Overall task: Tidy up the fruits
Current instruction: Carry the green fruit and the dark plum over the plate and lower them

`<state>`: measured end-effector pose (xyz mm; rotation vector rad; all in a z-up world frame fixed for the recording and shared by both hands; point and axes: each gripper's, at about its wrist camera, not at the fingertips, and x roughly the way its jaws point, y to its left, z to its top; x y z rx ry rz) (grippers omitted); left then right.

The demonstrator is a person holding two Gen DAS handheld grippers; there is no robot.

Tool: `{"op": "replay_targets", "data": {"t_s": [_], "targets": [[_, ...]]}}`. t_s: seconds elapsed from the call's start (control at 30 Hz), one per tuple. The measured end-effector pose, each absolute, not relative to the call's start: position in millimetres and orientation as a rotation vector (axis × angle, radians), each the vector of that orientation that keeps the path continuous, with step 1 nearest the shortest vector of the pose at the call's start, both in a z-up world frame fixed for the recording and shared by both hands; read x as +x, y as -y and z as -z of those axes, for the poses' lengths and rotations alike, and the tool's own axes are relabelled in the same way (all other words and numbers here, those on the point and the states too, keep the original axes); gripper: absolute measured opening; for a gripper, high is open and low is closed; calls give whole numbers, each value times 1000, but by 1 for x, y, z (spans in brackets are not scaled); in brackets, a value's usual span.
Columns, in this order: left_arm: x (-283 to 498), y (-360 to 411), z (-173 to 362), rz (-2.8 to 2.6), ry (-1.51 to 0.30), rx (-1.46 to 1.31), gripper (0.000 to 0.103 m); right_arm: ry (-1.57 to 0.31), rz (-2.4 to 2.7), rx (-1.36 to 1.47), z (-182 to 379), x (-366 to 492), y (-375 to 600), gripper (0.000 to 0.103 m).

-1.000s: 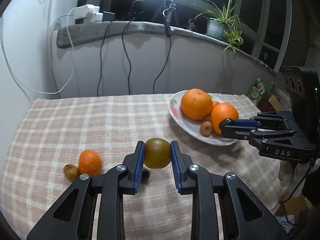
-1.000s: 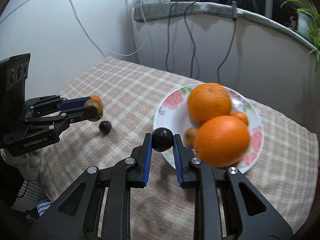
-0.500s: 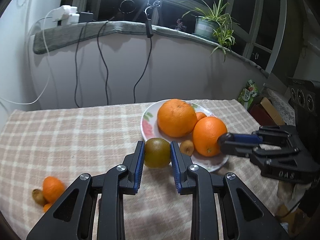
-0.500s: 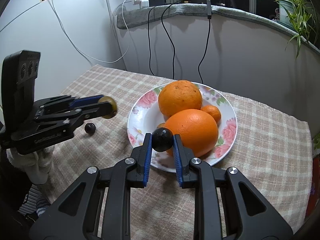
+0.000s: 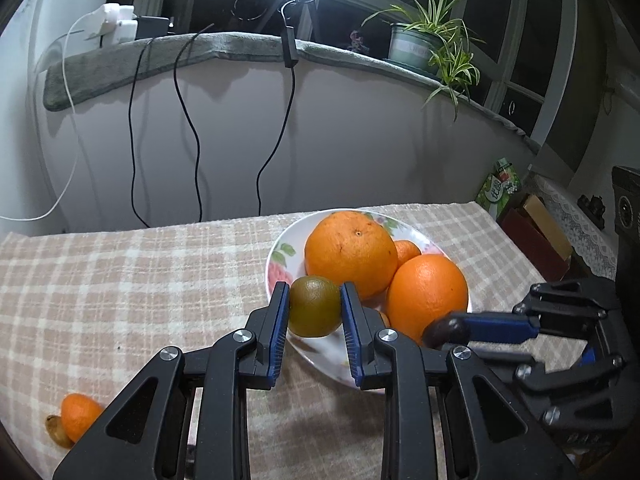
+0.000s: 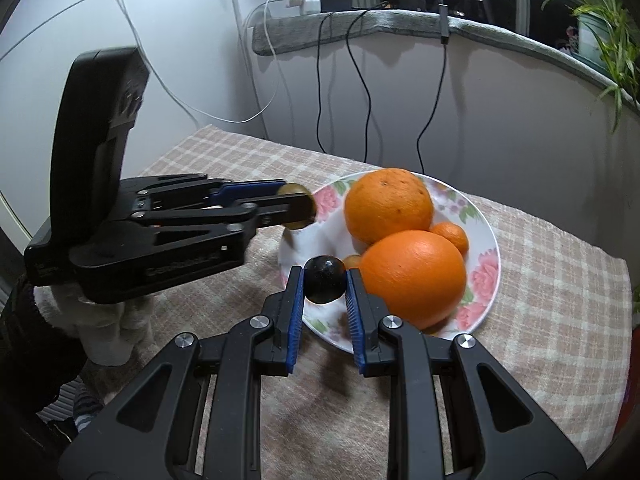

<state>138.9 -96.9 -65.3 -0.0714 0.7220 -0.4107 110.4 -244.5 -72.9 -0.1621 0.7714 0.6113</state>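
My left gripper [image 5: 314, 310] is shut on a green-brown round fruit [image 5: 314, 306] and holds it over the near-left rim of the flowered plate [image 5: 280, 256]. My right gripper [image 6: 323, 286] is shut on a small dark round fruit [image 6: 324, 284] just above the plate's near rim [image 6: 486, 276]. The plate holds two big oranges [image 6: 388, 206] [image 6: 412, 276], a small mandarin [image 6: 452, 238] and a small brownish fruit [image 6: 352, 261]. In the left wrist view the right gripper [image 5: 446, 332] shows with the dark fruit [image 5: 446, 332]. The left gripper [image 6: 298, 212] shows in the right wrist view.
A small mandarin [image 5: 80, 416] and a brown fruit [image 5: 56, 432] lie on the checked tablecloth [image 5: 120, 300] at the near left. A wall with hanging cables [image 5: 188, 120] backs the table. A potted plant [image 5: 420, 40] stands on the ledge. Boxes [image 5: 536, 232] sit at the right.
Both grippers have moved in over the plate with their fruits still held. The left one went right, the right one came closer to the plate's near rim.
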Motion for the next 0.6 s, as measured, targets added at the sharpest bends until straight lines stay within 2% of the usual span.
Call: {"op": "replay_targets", "data": {"t_s": [0.6], "targets": [[148,99,70,422,-748,-83,25,-805,-622,-190,80,123,225,22]]}}
